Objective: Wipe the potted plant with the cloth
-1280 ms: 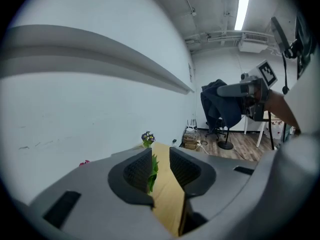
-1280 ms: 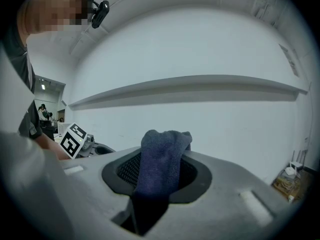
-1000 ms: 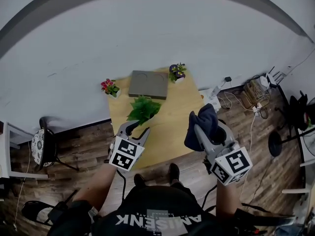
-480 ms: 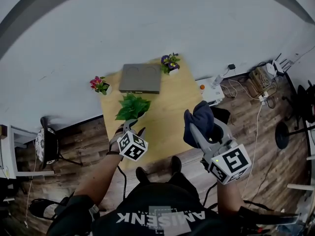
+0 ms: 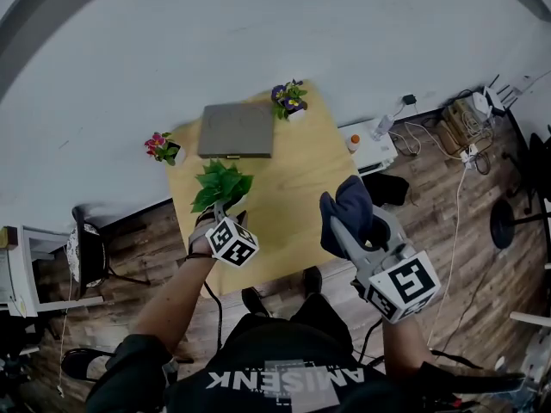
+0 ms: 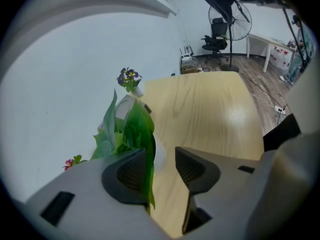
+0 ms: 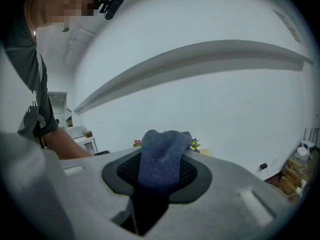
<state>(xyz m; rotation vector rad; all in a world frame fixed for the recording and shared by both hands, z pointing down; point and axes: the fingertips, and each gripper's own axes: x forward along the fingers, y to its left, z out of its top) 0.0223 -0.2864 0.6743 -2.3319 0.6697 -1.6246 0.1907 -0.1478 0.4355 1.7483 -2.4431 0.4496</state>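
The potted plant [image 5: 219,184], with broad green leaves in a white pot, stands near the left edge of the wooden table [image 5: 297,198]. My left gripper [image 5: 223,212] has come down right at its near side, pointing steeply down. In the left gripper view the plant [image 6: 125,131] fills the left of the picture. My left gripper [image 6: 161,168] is open; its jaws have just been widening, and one leaf hangs between them untouched by the pads. My right gripper [image 5: 343,227] hovers off the table's near right corner, shut on the dark blue cloth [image 5: 353,213]. That cloth [image 7: 162,154] bulges up between its jaws.
A flat grey box [image 5: 236,130] lies at the table's far side. A small purple-flowered pot [image 5: 288,100] stands on the far corner and a pink-flowered one [image 5: 162,148] at the far left. A white box and cables [image 5: 370,143] lie on the floor at right; a chair [image 5: 83,256] stands left.
My left gripper has dropped and closed in on the plant, tilting downward and opening wider. The right gripper, still holding the cloth, has sunk a little.
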